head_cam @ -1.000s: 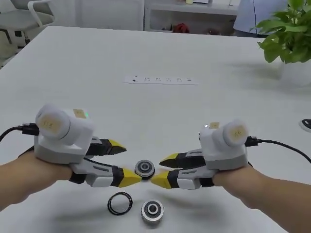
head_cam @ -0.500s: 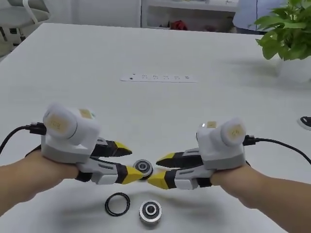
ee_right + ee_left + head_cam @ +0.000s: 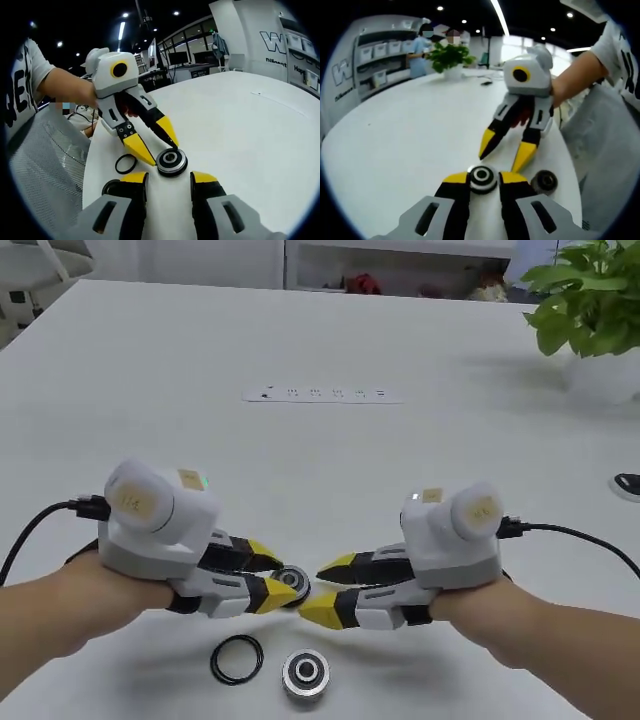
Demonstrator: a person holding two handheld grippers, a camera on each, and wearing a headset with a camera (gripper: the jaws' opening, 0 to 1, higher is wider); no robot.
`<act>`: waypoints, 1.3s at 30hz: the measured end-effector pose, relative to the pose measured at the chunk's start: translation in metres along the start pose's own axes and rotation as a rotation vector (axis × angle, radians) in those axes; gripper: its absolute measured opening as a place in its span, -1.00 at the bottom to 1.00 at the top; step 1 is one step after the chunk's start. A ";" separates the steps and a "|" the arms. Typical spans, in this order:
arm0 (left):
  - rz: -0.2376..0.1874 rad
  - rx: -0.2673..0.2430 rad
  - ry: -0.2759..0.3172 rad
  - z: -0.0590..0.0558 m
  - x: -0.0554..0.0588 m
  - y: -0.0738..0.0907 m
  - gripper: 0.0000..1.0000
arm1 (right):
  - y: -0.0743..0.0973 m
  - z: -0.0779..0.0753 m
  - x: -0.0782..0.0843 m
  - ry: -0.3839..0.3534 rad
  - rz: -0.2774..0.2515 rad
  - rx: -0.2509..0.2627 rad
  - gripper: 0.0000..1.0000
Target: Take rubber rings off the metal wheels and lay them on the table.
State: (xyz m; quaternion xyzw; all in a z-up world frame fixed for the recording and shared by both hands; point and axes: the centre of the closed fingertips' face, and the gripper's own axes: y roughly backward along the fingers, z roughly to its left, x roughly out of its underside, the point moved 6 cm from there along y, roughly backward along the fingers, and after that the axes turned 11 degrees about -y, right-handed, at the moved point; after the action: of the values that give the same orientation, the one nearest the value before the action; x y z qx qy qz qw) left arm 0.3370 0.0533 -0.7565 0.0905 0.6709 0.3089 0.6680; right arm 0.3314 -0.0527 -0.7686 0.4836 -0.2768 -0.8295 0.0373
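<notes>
The left tongs (image 3: 281,577) are clamping a wheel (image 3: 482,179), probably bracing it for stripping. The right tongs (image 3: 315,588) are gaping open just beside it. One loose ring (image 3: 237,658) is lying on the tabletop (image 3: 330,480) near another wheel (image 3: 305,673).

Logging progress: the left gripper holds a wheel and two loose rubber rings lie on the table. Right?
Not quite: the head view shows one loose rubber ring on the table. The left gripper does hold a wheel.
</notes>
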 end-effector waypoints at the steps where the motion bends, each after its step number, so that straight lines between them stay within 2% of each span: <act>1: 0.001 -0.003 -0.001 0.000 0.000 0.000 -0.54 | 0.000 0.000 0.000 0.001 0.000 0.000 -0.36; 7: 0.010 -0.030 -0.015 0.003 0.002 -0.002 -0.68 | -0.001 0.000 -0.001 0.002 -0.004 0.001 -0.36; 10: 0.020 -0.034 -0.054 0.000 0.000 -0.004 -0.69 | -0.002 -0.001 -0.002 0.002 -0.011 0.003 -0.36; 13: 0.032 -0.030 -0.068 -0.002 0.001 -0.006 -0.72 | -0.004 -0.001 -0.003 0.003 -0.016 0.006 -0.36; 27: 0.029 -0.053 -0.052 -0.001 0.000 -0.006 -0.73 | -0.017 0.000 -0.003 0.046 -0.004 0.030 -0.38; 39: 0.025 -0.063 -0.040 -0.002 0.000 -0.005 -0.73 | -0.012 -0.002 -0.001 0.041 -0.004 0.038 -0.54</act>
State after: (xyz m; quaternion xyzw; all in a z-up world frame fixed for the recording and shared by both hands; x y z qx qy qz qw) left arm 0.3363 0.0488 -0.7590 0.0840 0.6460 0.3364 0.6800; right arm 0.3361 -0.0435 -0.7745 0.5015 -0.2908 -0.8142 0.0323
